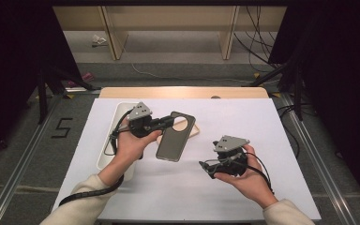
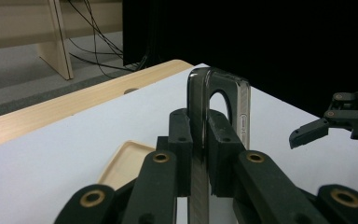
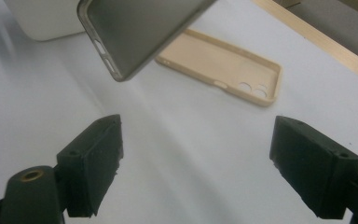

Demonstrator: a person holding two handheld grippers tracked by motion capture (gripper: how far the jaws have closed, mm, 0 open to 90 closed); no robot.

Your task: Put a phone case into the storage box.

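Note:
My left gripper (image 1: 168, 122) is shut on the top edge of a dark, translucent phone case (image 1: 175, 140) and holds it tilted above the white table. In the left gripper view the case (image 2: 196, 93) stands edge-on between the jaws (image 2: 199, 128), with its round camera opening above them. A beige phone case (image 1: 194, 132) lies flat on the table, partly under the dark one. My right gripper (image 1: 208, 157) hovers open to the right of and below the dark case. In the right gripper view its jaws (image 3: 200, 163) are spread wide, with the dark case (image 3: 140, 28) and the beige case (image 3: 223, 65) ahead.
A white oblong tray (image 1: 117, 115) lies at the table's left, under my left hand. The white sheet (image 1: 243, 122) covers a wooden table whose bare far edge (image 1: 183, 92) shows. Dark stands and cables flank the table on the floor.

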